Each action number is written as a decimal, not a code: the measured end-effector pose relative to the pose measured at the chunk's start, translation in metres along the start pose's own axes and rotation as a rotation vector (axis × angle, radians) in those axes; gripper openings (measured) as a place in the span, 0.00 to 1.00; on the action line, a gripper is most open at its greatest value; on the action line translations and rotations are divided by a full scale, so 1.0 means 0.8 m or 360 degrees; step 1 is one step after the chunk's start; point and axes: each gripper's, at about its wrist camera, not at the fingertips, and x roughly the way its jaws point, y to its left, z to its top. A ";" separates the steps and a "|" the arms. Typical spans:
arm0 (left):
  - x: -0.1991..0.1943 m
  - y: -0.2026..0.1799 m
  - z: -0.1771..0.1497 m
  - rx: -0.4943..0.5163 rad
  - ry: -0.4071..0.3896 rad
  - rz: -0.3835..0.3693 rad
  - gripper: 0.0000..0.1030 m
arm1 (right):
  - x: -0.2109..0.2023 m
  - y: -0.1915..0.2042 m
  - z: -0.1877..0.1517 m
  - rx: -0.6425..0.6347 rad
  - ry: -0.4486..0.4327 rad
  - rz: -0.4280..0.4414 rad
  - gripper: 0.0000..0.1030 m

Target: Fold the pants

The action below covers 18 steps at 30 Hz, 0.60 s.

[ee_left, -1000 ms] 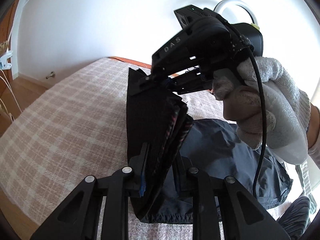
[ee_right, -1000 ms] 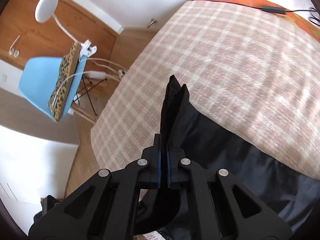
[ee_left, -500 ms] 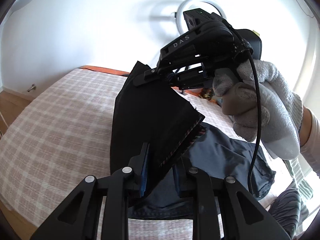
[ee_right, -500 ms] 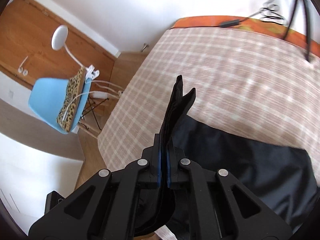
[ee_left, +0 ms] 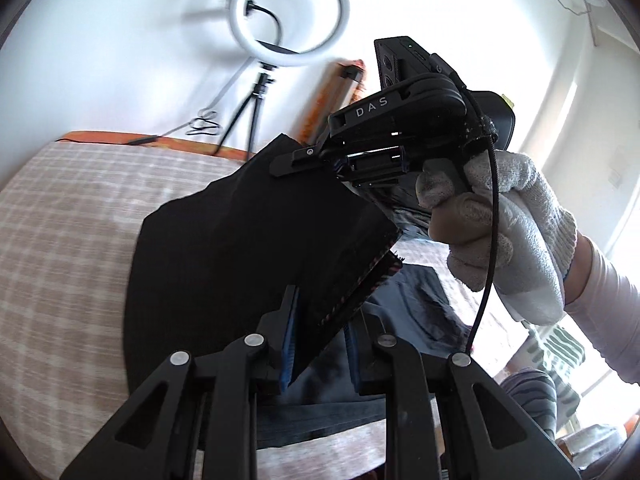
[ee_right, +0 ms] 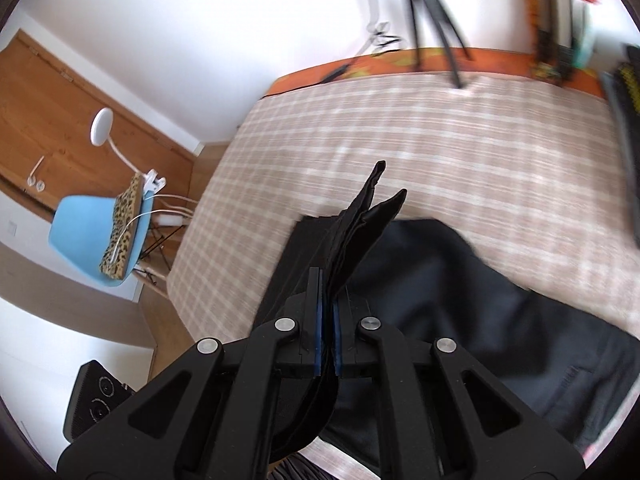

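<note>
Above a plaid-covered bed [ee_right: 460,128], black pants [ee_left: 240,248] hang mid-fold, the rest pooled below; the right hand-held gripper [ee_right: 327,312] and left hand-held gripper [ee_left: 320,320] each clamp the raised edge. Next, likely: carry it across and lay it flat.

Pants [ee_left: 248,240]: one pair, black
Hand-held grippers: two, left [ee_left: 320,332] and right [ee_right: 327,320]
Gloved hand [ee_left: 504,220]: one
Ring light [ee_left: 290,12]: one, on one tripod [ee_left: 256,100]
Chair [ee_right: 94,236]: one, blue
Desk lamp [ee_right: 102,128]: one, white
Checked bed [ee_right: 460,132]: one
</note>
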 end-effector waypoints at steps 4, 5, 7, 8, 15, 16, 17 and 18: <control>0.029 -0.038 -0.001 0.0075 0.0078 -0.0084 0.18 | -0.037 -0.051 -0.023 0.0058 -0.0035 -0.0054 0.05; 0.037 -0.053 -0.002 0.0101 0.0104 -0.0111 0.18 | -0.046 -0.066 -0.030 0.0079 -0.0041 -0.0073 0.05; 0.048 -0.074 -0.003 0.0139 0.0142 -0.0150 0.18 | -0.062 -0.092 -0.044 0.0118 -0.0055 -0.0103 0.05; 0.058 -0.087 -0.005 0.0162 0.0166 -0.0176 0.18 | -0.069 -0.105 -0.052 0.0143 -0.0064 -0.0115 0.05; 0.107 -0.152 -0.021 0.0302 0.0329 -0.0310 0.18 | -0.105 -0.187 -0.104 0.0297 -0.0137 -0.0216 0.05; 0.113 -0.156 -0.023 0.0315 0.0349 -0.0319 0.18 | -0.106 -0.196 -0.111 0.0318 -0.0137 -0.0226 0.05; 0.120 -0.161 -0.026 0.0327 0.0371 -0.0331 0.18 | -0.106 -0.207 -0.118 0.0342 -0.0134 -0.0231 0.05; 0.126 -0.165 -0.029 0.0335 0.0396 -0.0341 0.18 | -0.105 -0.215 -0.124 0.0361 -0.0133 -0.0234 0.05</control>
